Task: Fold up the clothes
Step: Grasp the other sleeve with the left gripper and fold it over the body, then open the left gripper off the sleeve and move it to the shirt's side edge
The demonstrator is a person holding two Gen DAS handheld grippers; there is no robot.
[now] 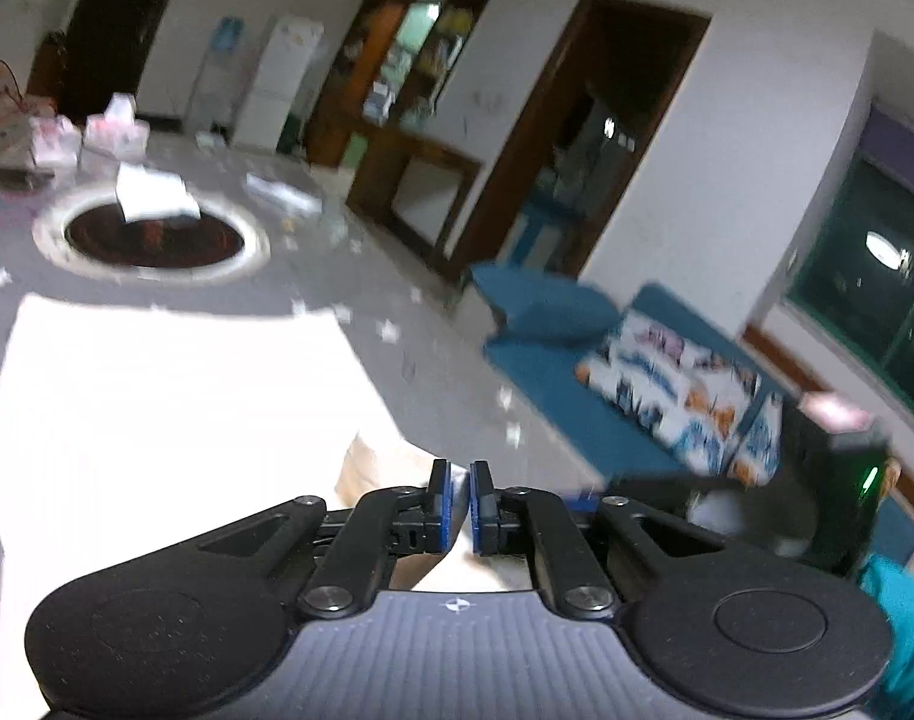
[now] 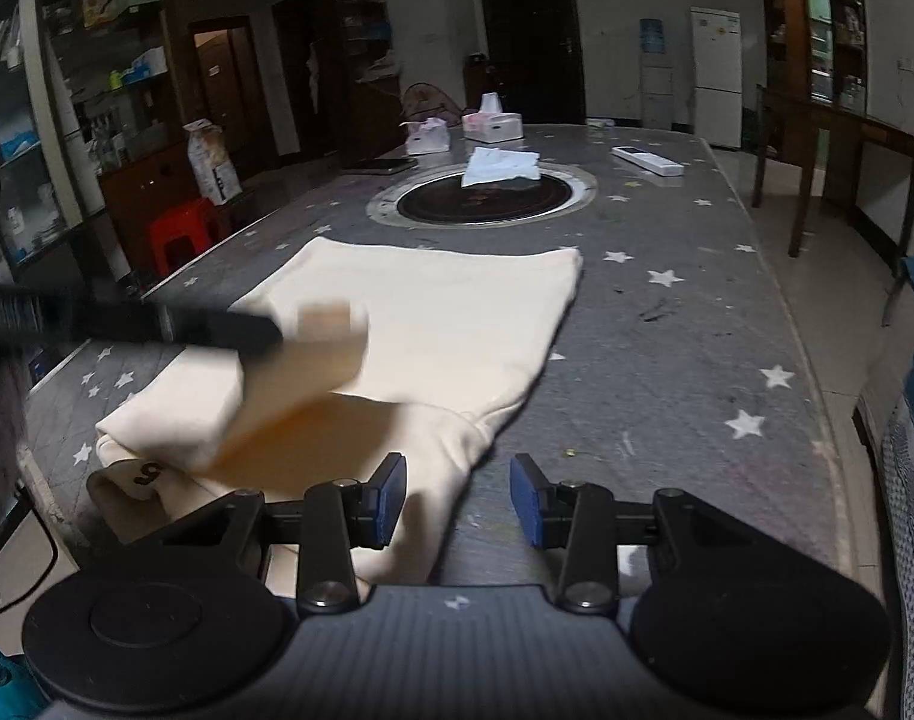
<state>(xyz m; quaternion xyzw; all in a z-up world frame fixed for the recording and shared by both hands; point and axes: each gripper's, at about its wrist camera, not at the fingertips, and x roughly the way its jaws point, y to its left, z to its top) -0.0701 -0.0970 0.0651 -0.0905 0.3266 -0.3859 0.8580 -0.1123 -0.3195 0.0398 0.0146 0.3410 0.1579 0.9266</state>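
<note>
A cream garment lies spread on the grey star-patterned table, partly folded, with a tag marked 6 at its near left end. My left gripper is shut on a lifted cream fold of the garment; it shows in the right wrist view as a blurred black arm carrying that fold above the cloth. My right gripper is open and empty, low over the garment's near right edge. The garment looks overexposed white in the left wrist view.
A round dark burner with a white cloth on it sits mid-table. Tissue boxes and a white remote lie beyond. A red stool stands left of the table. A blue sofa is on the right.
</note>
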